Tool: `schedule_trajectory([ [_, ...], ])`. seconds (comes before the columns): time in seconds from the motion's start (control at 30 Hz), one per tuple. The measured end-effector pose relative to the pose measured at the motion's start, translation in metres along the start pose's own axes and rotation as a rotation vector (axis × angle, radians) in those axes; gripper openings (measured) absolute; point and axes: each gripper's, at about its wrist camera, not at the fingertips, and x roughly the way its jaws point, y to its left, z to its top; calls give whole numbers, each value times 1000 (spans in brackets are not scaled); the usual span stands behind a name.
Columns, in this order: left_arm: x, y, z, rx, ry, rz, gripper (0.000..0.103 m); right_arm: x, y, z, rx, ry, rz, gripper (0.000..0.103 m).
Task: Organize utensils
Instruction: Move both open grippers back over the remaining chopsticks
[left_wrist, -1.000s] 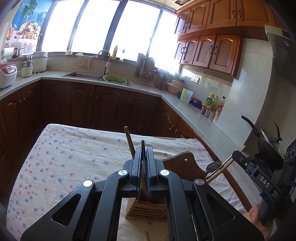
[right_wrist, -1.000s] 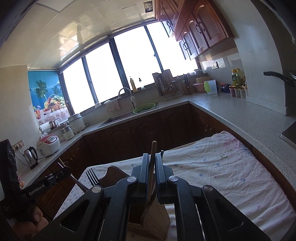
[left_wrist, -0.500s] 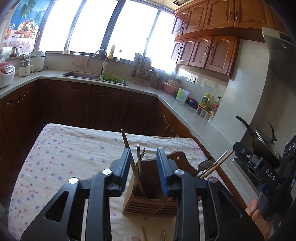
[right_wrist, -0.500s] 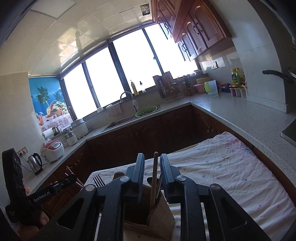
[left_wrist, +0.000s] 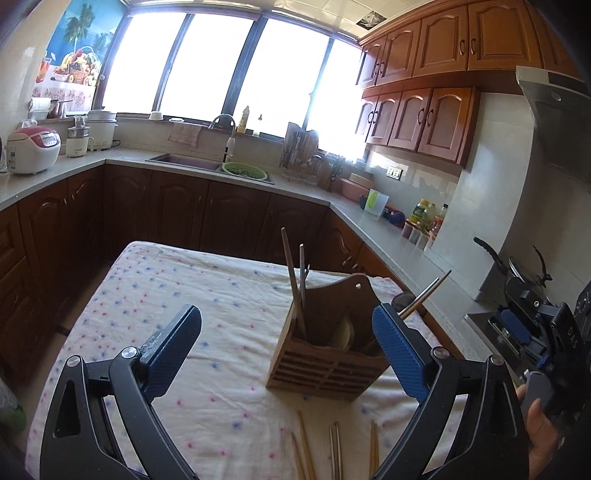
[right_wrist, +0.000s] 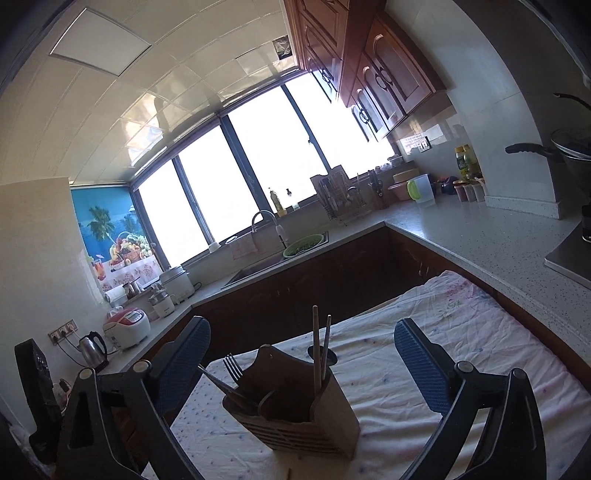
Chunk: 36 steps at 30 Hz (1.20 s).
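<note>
Both tongs, left (left_wrist: 286, 349) and right (right_wrist: 302, 363), are gaping empty around the utensil holder (left_wrist: 327, 347); only the left view is showing loose chopsticks (left_wrist: 334, 452) at 6 o'clock on the counter (left_wrist: 192, 295)

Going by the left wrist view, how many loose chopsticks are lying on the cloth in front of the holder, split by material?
Wooden chopsticks: 4
Metal chopsticks: 2
Total: 6 loose, all lying on the near side of the wooden holder, partly cut off by the bottom edge.
</note>
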Motion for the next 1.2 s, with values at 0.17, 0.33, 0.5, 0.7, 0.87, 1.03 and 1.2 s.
schedule_trajectory([
  [0.17, -9, 7, -23, -11, 44, 14, 96, -17, -5, -18, -2, 43, -10, 101],
  [0.33, -14, 10, -46, -23, 87, 21, 96, -33, -18, -38, 17, 94, -32, 101],
  [0.5, -13, 12, -70, -33, 144, 31, 96, -41, -32, -59, 30, 151, -66, 101],
  [0.7, -7, 11, -93, -21, 205, 44, 96, -45, -40, -84, 38, 222, -88, 101],
  [0.87, -3, 10, -103, -3, 235, 60, 96, -44, -41, -102, 33, 269, -96, 101],
  [1.03, 4, 17, -111, -10, 269, 75, 96, -36, -37, -116, 0, 323, -97, 101],
  [1.2, 10, 21, -117, -10, 294, 94, 96, -23, -32, -130, -47, 387, -107, 91],
])
